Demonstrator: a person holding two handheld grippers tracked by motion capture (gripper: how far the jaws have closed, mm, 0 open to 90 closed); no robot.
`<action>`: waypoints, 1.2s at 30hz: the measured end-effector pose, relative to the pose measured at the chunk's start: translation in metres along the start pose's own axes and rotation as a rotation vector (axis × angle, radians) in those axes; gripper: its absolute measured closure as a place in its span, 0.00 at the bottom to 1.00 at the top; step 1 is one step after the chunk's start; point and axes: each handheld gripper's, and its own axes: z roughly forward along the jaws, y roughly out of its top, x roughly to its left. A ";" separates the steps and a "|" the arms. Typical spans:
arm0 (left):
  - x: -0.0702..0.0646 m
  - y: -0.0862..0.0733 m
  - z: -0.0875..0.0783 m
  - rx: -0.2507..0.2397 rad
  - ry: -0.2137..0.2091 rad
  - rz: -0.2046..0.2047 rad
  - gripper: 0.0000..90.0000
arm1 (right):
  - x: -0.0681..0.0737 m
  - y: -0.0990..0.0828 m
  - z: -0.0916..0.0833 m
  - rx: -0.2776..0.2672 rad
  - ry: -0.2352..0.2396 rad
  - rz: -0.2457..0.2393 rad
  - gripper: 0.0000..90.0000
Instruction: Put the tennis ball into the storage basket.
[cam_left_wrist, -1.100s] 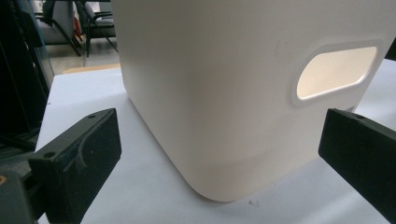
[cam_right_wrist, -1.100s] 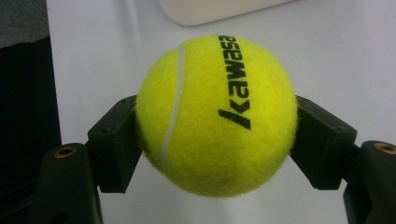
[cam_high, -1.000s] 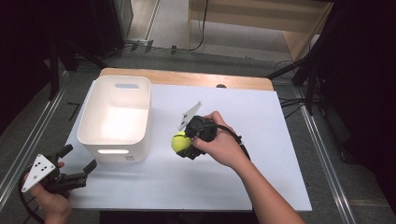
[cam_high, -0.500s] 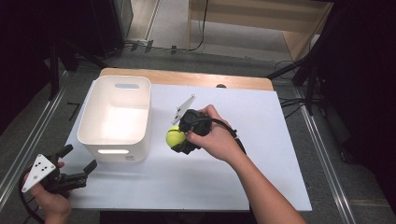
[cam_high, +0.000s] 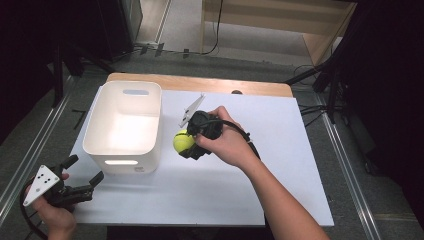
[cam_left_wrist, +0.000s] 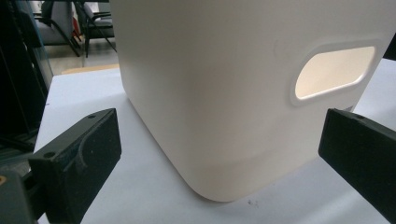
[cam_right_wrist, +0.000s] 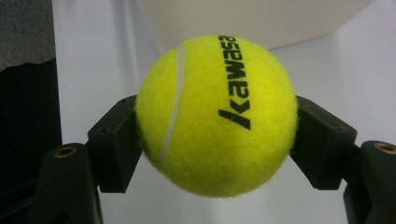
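Right gripper (cam_high: 186, 144) is clamped on the fuzzy yellow tennis ball (cam_high: 183, 141), just beside the white plastic bin (cam_high: 95, 139), which lies to its left. Left gripper (cam_high: 84, 183), jaws spread and empty, rests near the bin's front corner.

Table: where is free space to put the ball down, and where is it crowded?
The white table is bare right of the right gripper to its far edge, and along the near edge between the two arms. The bin is empty inside. It is crowded where the tennis ball hangs beside the bin, and by the left gripper.
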 end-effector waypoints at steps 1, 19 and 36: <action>0.000 0.000 0.000 0.000 -0.001 0.001 0.00 | 0.000 0.001 0.000 0.000 0.001 -0.004 0.26; 0.000 0.000 0.000 -0.004 -0.004 0.000 0.00 | -0.002 0.020 -0.003 -0.007 0.002 -0.021 0.26; 0.001 0.000 0.000 -0.007 -0.006 -0.002 0.00 | 0.000 0.041 -0.002 -0.012 0.006 -0.032 0.26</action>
